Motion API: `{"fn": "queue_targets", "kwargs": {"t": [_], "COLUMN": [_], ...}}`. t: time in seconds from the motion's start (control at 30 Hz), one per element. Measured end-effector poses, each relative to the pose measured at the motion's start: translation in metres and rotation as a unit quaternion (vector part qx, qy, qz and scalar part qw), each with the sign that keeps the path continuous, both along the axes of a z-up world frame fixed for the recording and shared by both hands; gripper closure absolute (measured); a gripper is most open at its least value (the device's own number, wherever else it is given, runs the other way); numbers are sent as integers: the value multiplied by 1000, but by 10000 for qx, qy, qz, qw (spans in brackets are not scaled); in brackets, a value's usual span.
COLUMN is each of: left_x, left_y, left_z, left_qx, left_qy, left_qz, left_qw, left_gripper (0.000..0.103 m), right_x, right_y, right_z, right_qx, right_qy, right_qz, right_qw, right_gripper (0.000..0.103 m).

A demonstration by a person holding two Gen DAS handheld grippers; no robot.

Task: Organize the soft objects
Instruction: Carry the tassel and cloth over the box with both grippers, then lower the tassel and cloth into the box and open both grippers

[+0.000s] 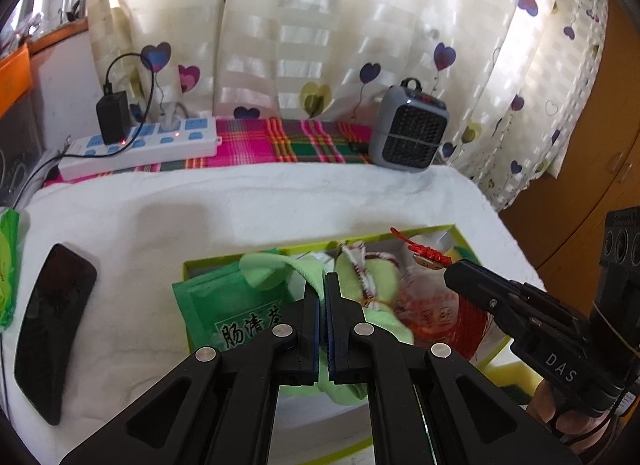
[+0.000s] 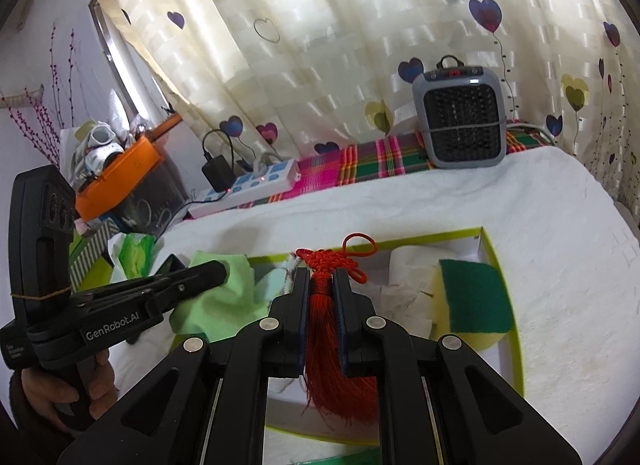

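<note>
So there's one box [image 2: 502, 261], one sponge [image 2: 476, 297], one red tassel [image 2: 336, 329], one phone [image 1: 52, 329], one heater [image 2: 460, 121], one power strip [image 1: 144, 145].

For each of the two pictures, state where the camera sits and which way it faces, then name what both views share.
Left wrist: on the left gripper, facing down into the green-rimmed box; shows its fingers shut on a light green cloth, and the right gripper.
Right wrist: on the right gripper, facing the same box; shows a red tassel clamped, the left gripper and a hand.
Shared: box, heater, power strip, curtain.
</note>
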State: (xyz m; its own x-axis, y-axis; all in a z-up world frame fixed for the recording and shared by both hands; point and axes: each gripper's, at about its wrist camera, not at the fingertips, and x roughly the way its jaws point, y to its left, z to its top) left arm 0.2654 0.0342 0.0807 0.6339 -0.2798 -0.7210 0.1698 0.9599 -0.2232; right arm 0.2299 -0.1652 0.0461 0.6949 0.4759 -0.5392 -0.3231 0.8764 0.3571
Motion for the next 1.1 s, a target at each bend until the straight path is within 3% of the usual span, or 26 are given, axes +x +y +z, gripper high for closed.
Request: {"fn": "queue_targets", "kwargs": {"t": [0.5,1.1], "left_x": [1,1], "left_y": [2,4], "left_z": [-20,-27], "left_qx": [119,231], "left_qy": [171,170], "left_qz": [38,57], "left_qw": [9998,9996], "left_gripper": [101,97], "right_x": [8,6], "right_y": [4,7], "right_z": [-22,-29], "right_qx": [-242,-653], "right_qy": [291,225], "right_qz": [-32,-143], "right_qw": [9993,9975], "right_gripper": [91,91]}}
